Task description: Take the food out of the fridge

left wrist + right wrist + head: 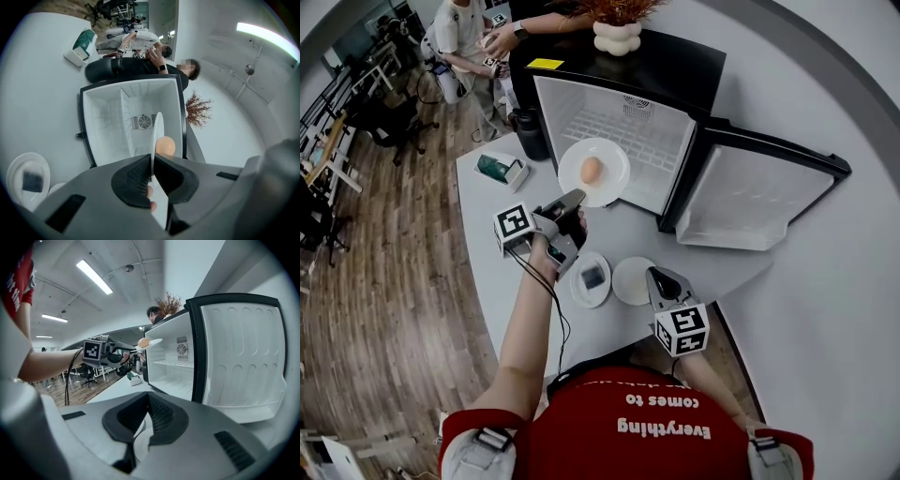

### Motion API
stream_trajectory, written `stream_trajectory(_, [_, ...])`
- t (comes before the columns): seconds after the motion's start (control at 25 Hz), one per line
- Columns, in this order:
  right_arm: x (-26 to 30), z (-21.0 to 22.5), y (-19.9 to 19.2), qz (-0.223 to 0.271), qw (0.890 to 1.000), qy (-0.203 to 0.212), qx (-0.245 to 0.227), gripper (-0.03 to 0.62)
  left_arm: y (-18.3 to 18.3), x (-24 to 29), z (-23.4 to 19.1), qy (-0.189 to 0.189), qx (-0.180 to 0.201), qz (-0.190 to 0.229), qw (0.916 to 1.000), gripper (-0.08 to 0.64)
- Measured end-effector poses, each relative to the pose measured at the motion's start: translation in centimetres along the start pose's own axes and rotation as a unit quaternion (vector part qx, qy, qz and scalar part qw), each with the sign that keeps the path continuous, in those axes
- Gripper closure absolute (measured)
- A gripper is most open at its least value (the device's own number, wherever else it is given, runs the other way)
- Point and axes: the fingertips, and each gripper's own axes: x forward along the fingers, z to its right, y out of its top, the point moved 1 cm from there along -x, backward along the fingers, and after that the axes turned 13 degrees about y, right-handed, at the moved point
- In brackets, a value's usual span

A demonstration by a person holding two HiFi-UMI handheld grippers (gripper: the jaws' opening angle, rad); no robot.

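The left gripper (579, 197) was clenched on the rim of a white plate (614, 164), its jaws pinching the edge from both sides, as the left gripper view showed with the plate (157, 133) running edge-on between the pads. An egg (591, 170) lay near the middle of the plate, which was held level in the air just outside the open front of the fridge (675, 66), above the table (487, 262). From the left gripper view the egg (165, 146) sat past the jaw tips, with the white inside of the fridge (108, 117) and its back vent behind it. The fridge stood on the table with its door (750, 192) swung wide to the right. The right gripper (654, 274) hung lower and nearer the person, apart from the fridge, over the table edge; in its own view the right gripper (149, 397) had its jaws closed together with nothing gripped between them, and looked toward the open fridge and the held plate. On the table below the left gripper lay a second plate (577, 289) carrying a dark item (593, 277), and a third plate (628, 281) lay bare, just beside it and next to the right gripper. A green and white box (502, 169) sat on the table left of the fridge, and a white vase (618, 37) of dried twigs stood on the fridge top.
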Motion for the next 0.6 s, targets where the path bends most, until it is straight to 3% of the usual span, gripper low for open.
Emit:
stream_trajectory(0.2, [-0.6, -1.1, 0.6, 0.011, 1.000, 0.007, -0.005, 0.578, -3.1, -3.3, -2.0, 0.019, 0.005, -0.005, 0.9998, 0.543])
stream_trajectory(0.36, [-1.0, -2.4, 0.6, 0.014, 1.000, 0.014, -0.006, 0.578, -5.5, -6.0, -3.1, 0.014, -0.022, -0.012, 0.9996, 0.542])
stream_trajectory(0.6, [-1.5, -4.2, -1.0, 0.005, 1.000, 0.023, 0.000, 0.578, -8.1, -9.9, -5.2, 0.030, -0.032, -0.011, 0.9990, 0.542])
